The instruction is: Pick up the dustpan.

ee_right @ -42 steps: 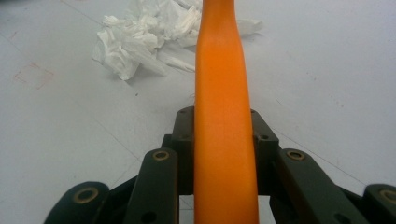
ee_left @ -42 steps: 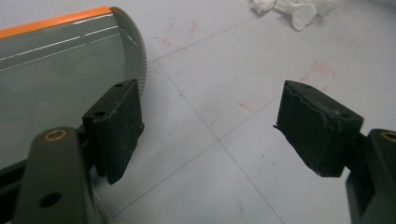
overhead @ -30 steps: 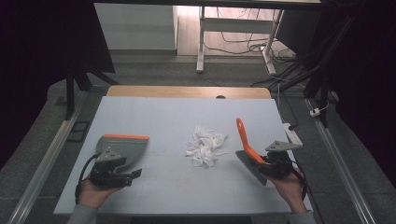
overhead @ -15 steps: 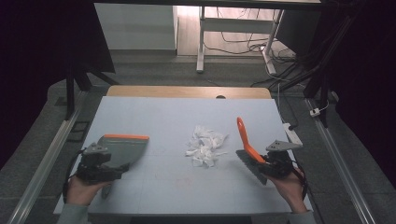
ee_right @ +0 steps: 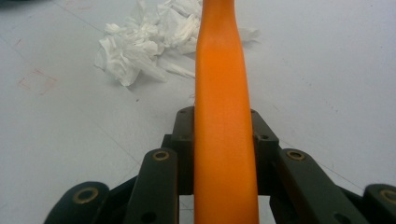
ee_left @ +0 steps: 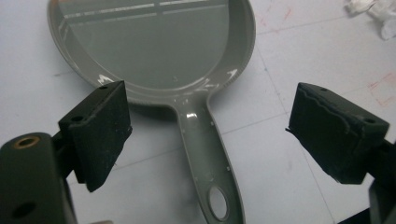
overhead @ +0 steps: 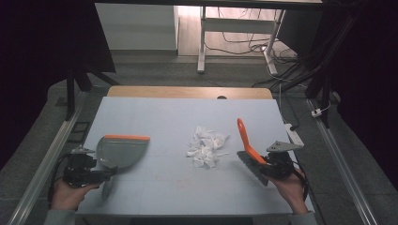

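Looking down from the high view, a pale grey table top (overhead: pixel 155 187) carries a grey plastic dustpan with an orange front lip (overhead: pixel 121 149) at its left, a small heap of crumpled white paper scraps (overhead: pixel 205 146) near the middle, and a hand brush with an orange plastic handle and dark bristles (overhead: pixel 248 150) at the right. The left gripper (overhead: pixel 104 174) lies low at the table's near left corner in the person's left hand (overhead: pixel 68 194), its tips by the dustpan's handle. The right gripper (overhead: pixel 265 165) is carried by the right hand (overhead: pixel 292 190) and clamps the brush, whose handle rises tilted away from the person, just right of the scraps.

From the left gripper view, the two black jaws stand wide apart, having just been opening, with the dustpan's grey handle (ee_left: pixel 205 158) lying on the table between them and touching neither pad. The pan's bowl sits beyond, and a few scraps (ee_left: pixel 373 11) show at the top right corner.

From the right gripper view, the jaws are closed tight on the orange handle (ee_right: pixel 223 116), which runs straight up the middle. The paper heap (ee_right: pixel 140 42) lies on the table beyond, to the handle's left.
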Demonstrator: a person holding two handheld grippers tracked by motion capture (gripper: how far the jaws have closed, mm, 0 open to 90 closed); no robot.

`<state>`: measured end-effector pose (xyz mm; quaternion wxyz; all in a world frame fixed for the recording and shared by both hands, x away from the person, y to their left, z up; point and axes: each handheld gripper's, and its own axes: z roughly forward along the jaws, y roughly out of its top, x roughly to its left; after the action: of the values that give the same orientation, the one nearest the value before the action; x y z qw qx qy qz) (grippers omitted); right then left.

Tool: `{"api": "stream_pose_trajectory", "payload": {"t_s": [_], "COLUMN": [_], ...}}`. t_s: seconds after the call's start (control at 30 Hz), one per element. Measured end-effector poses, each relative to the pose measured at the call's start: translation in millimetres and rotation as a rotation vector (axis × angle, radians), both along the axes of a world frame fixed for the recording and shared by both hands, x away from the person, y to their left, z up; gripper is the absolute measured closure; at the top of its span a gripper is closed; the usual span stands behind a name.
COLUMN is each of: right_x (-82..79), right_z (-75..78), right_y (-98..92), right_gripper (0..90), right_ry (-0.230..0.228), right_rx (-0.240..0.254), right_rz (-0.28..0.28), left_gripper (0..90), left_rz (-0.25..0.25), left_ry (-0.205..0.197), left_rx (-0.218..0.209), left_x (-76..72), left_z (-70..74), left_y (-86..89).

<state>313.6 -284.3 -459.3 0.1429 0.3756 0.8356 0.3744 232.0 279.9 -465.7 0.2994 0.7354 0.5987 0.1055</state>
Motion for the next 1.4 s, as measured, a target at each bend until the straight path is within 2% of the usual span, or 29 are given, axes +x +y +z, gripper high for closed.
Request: {"api": "stream_pose_trajectory", "payload": {"t_s": [0.13, 0.17, 0.27, 0.37, 0.4, 0.43, 0.7, 1.03, 1.4], "right_x": [-0.2, -0.3, -0.2, -0.2, -0.2, -0.2, -0.1, -0.3, -0.4], "right_z": [-0.3, -0.4, -0.8, -1.3, -1.5, -1.8, -2.6, -2.4, -2.3], "right_y": [1.1, 1.4, 2.3, 3.0, 3.1, 3.2, 3.6, 3.2, 3.8], "right_gripper": [71.0, 71.0, 71.0, 71.0, 71.0, 71.0, 71.0, 71.0, 71.0], "right_ry": [0.000, 0.000, 0.001, 0.000, 0.001, 0.001, 0.003, -0.001, -0.003], "right_rx": [0.001, 0.000, -0.004, -0.007, -0.008, -0.010, -0.015, -0.016, -0.022], "right_rz": [-0.002, -0.001, 0.003, 0.004, 0.004, 0.004, 0.004, -0.001, -0.002], "left_gripper": [14.2, 14.2, 14.2, 14.1, 14.1, 14.1, 15.8, 20.0, 27.3], "left_rz": [0.003, 0.006, 0.002, 0.000, 0.000, 0.012, 0.027, 0.035, 0.053], "left_ry": [0.027, 0.046, 0.066, 0.106, 0.106, 0.119, 0.170, 0.178, 0.175], "left_rx": [0.003, 0.012, 0.019, 0.033, 0.033, 0.043, 0.029, 0.029, 0.004], "left_x": [1.5, 2.7, 4.0, 6.7, 6.7, 7.8, 13.3, 18.2, 20.4], "left_z": [-5.1, -8.6, -12.2, -19.3, -19.3, -22.9, -36.6, -47.1, -52.1], "left_y": [-1.9, -3.7, -5.8, -9.2, -9.2, -9.5, -9.5, -13.4, -13.2]}}
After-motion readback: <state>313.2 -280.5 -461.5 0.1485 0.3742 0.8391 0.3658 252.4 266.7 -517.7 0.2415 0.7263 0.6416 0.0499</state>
